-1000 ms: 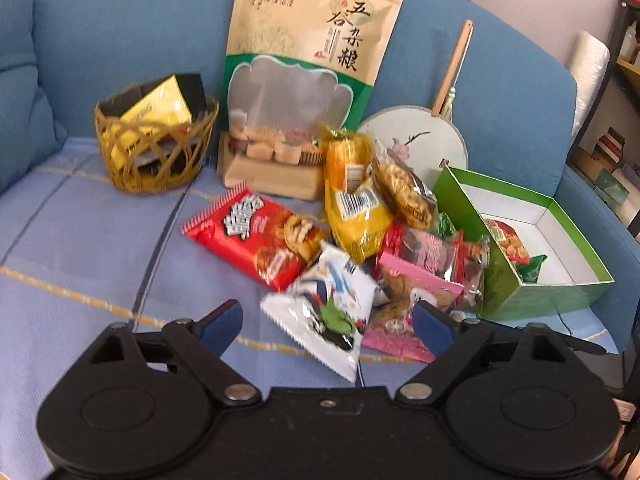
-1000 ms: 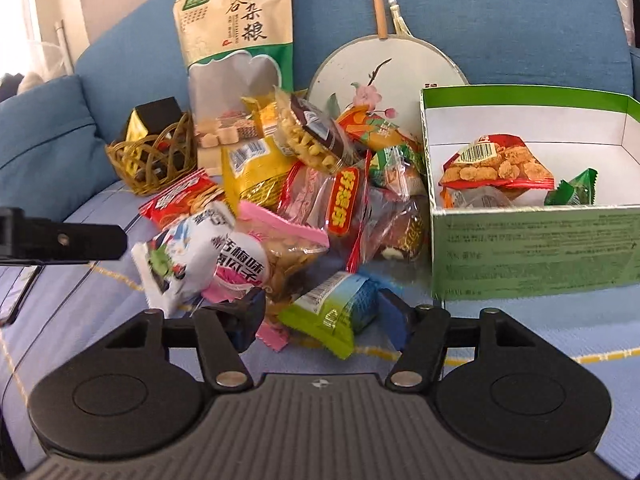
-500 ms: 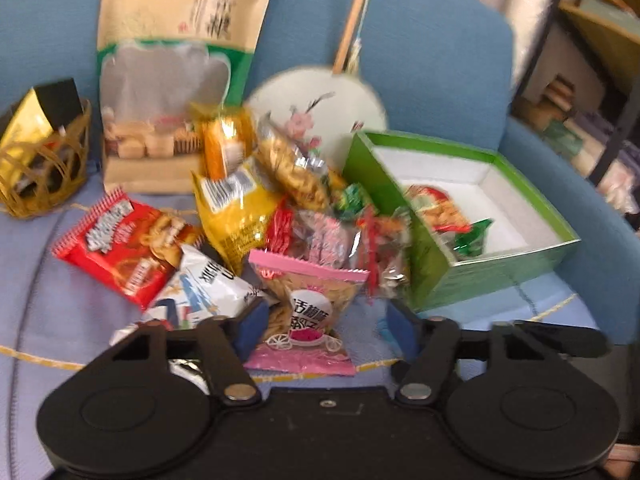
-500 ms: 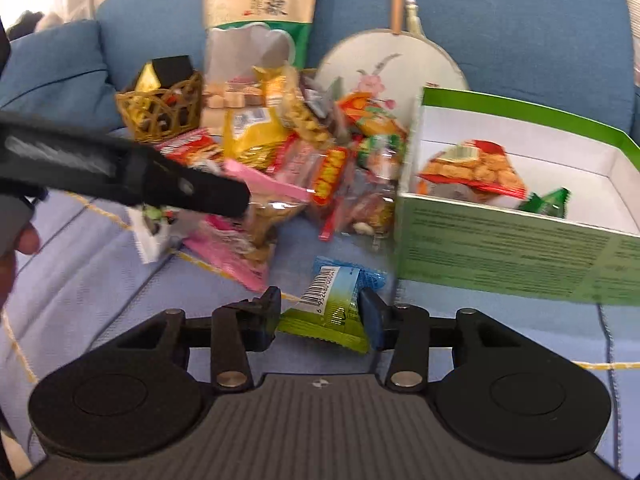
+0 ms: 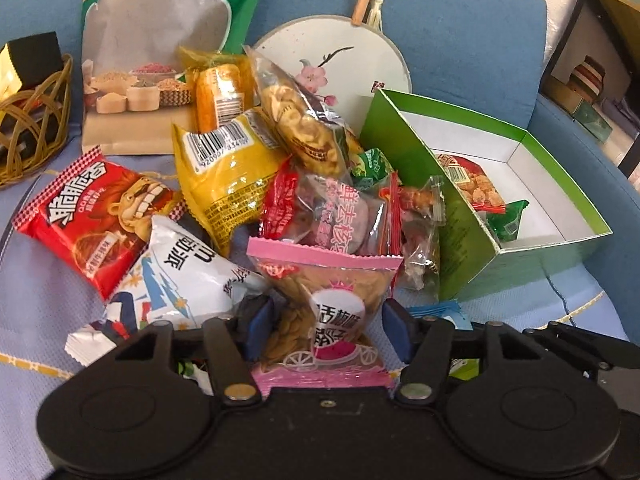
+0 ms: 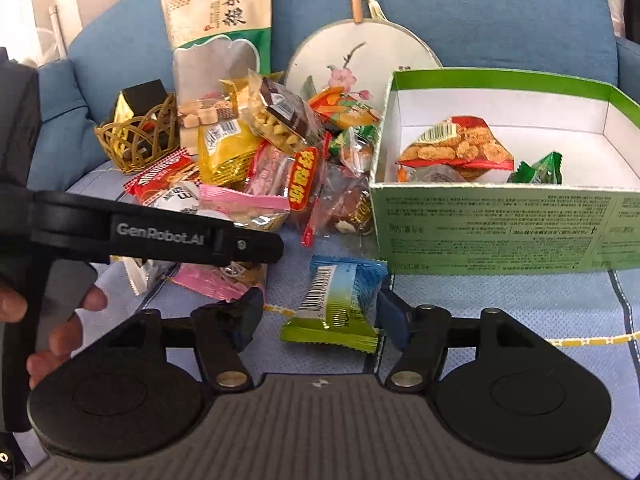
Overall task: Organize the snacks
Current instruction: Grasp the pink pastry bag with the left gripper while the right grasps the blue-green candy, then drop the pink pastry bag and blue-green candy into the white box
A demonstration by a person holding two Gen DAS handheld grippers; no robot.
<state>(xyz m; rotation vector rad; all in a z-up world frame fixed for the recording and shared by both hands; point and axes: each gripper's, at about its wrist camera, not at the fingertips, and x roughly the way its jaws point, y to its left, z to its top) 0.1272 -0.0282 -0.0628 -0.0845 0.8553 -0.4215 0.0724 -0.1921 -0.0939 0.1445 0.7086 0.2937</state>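
Left wrist view: your left gripper [image 5: 326, 330], jaws just widened slightly, straddles the pink-edged clear packet [image 5: 328, 300] at the pile's front, pads not pressing. Right wrist view: your right gripper [image 6: 320, 320], jaws just reopened wide, frames the blue-green packet [image 6: 338, 304] lying loose before the green box [image 6: 500, 228].

Bright daylight, glare upper left in right view; sharp; fisheye-bent edges.

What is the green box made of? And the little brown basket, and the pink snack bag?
The green box looks like thin cardboard: flat folded walls, matte white inside, printed outside. The basket seems to be woven cane or rattan, maybe plastic imitating it: glossy brown looping strands with gaps. The pink snack bag looks like shiny plastic film: clear, crinkly, with a crimped pink edge.
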